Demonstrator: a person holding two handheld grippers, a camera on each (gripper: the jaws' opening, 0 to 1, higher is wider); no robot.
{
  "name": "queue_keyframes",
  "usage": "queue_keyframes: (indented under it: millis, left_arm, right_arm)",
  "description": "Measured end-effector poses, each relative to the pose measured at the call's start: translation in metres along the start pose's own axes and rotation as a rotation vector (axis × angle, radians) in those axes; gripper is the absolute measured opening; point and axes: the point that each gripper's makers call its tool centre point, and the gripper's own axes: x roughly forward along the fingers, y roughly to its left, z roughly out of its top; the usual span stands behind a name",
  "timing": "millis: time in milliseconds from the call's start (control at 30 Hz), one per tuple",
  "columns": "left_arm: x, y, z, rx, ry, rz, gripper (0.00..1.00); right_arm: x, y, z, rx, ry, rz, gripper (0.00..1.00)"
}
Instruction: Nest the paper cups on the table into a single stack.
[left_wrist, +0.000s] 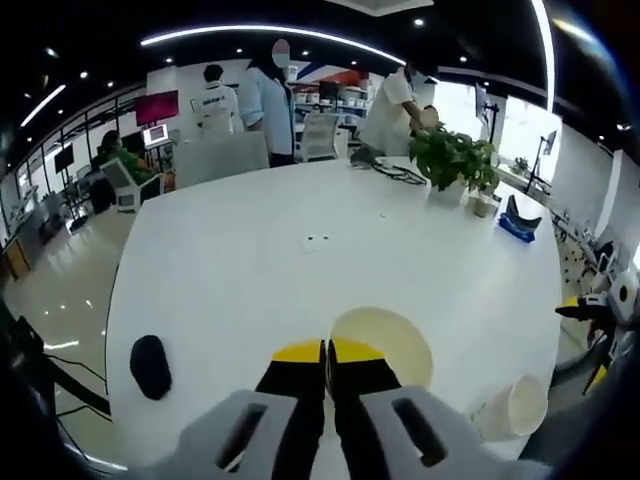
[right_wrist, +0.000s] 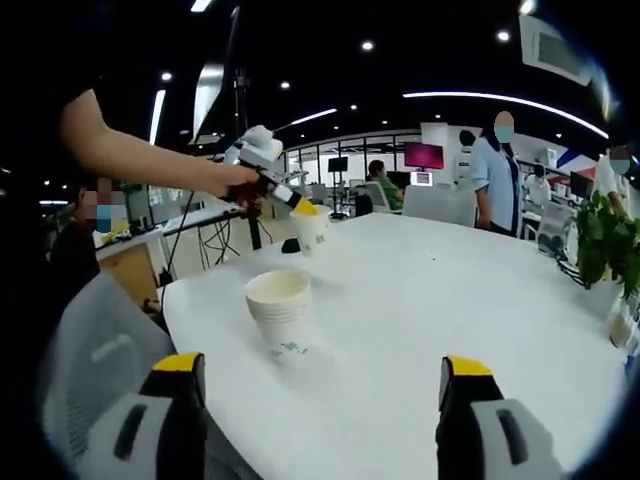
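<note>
Beyond my tongs stretches a big white table (left_wrist: 300, 260), a potted plant (left_wrist: 455, 160) at its far edge (people stand behind), glossy floor (left_wrist: 60, 290), ceiling light strips (left_wrist: 260, 32).

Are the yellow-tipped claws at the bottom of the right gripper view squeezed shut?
No. The right gripper has its jaws spread wide apart, with the stack of paper cups standing on the table beyond them.

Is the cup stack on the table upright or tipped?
Upright: in the right gripper view the cup stack stands on its base on the table, open mouth up.
</note>
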Motion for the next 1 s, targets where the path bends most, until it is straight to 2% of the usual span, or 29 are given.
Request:
queue_keyframes:
  millis: [67,200,300,533,833,1000]
  left_arm:
    - [-0.003,0.001,0.001,-0.005,-0.004,-0.005,0.0]
    - [-0.019,-0.011,0.003,-0.01,-0.007,-0.009,0.0]
    - [-0.021,-0.016,0.003,-0.03,-0.008,-0.02,0.0]
    - [-0.033,-0.032,0.003,-0.02,0.005,-0.052,0.0]
    - [-0.055,-0.046,0.005,-0.038,0.008,-0.094,0.0]
    - [-0.061,-0.058,0.001,-0.035,0.021,-0.12,0.0]
  right_arm:
    - [0.0,0.0,0.0,-0.001,0.002,0.003,0.99]
    - [0.0,0.001,0.001,-0.012,0.001,0.006,0.99]
    - [0.001,0.003,0.001,-0.014,0.0,0.012,1.0]
    - [0.001,0.006,0.001,-0.019,0.004,0.024,1.0]
    - [0.001,0.005,0.001,-0.012,0.001,0.019,1.0]
    - [0.0,0.007,0.002,-0.014,-0.001,0.022,1.0]
